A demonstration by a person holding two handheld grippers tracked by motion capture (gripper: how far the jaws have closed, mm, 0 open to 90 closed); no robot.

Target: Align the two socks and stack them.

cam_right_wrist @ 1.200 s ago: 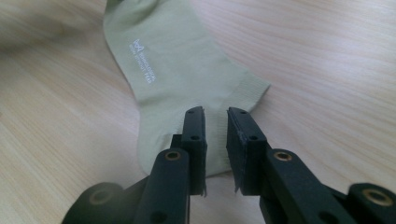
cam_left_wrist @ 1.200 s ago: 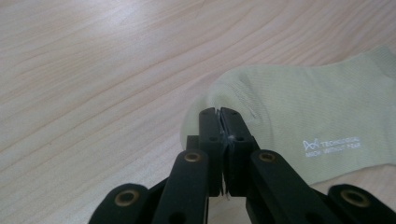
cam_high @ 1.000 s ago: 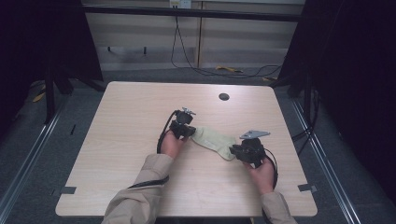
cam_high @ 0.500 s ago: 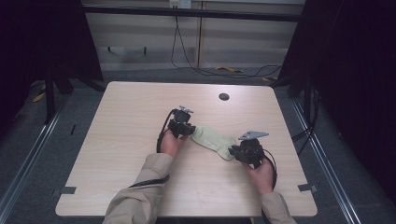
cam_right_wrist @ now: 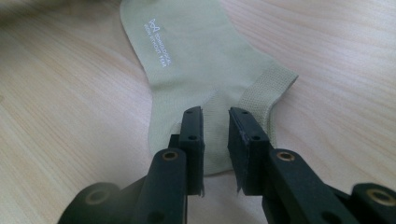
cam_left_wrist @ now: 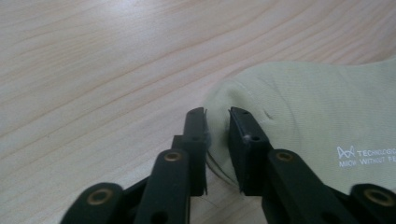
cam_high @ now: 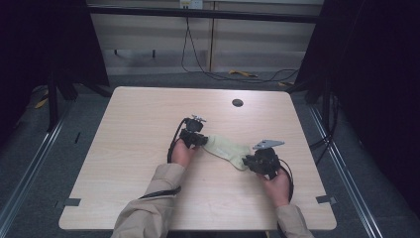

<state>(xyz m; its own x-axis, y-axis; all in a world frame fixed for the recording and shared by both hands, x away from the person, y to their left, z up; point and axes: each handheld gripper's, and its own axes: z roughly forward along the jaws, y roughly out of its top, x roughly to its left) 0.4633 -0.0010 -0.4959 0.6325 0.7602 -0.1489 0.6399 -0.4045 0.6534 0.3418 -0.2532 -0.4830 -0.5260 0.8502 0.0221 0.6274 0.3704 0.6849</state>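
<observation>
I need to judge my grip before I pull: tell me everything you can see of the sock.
The sock is pale yellow-green knit fabric with small white printed lettering on its foot and a ribbed cuff band. It lies flat on the wooden table, stretched between both hands. The left tongs pinch a bunched fold at its toe end; the right tongs straddle the fabric at the cuff end, a narrow gap showing between the jaws.

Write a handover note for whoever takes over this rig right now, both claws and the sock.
Left claw: pinching the sock's toe end, jaws nearly closed on a fold.
Right claw: jaws straddling the cuff edge, narrow gap; grip not certain.
Sock: flat on the table, stretched between both claws, printed side up.
Done: both ends reached.
Left: likely confirming the right grip, then folding or lifting.
</observation>
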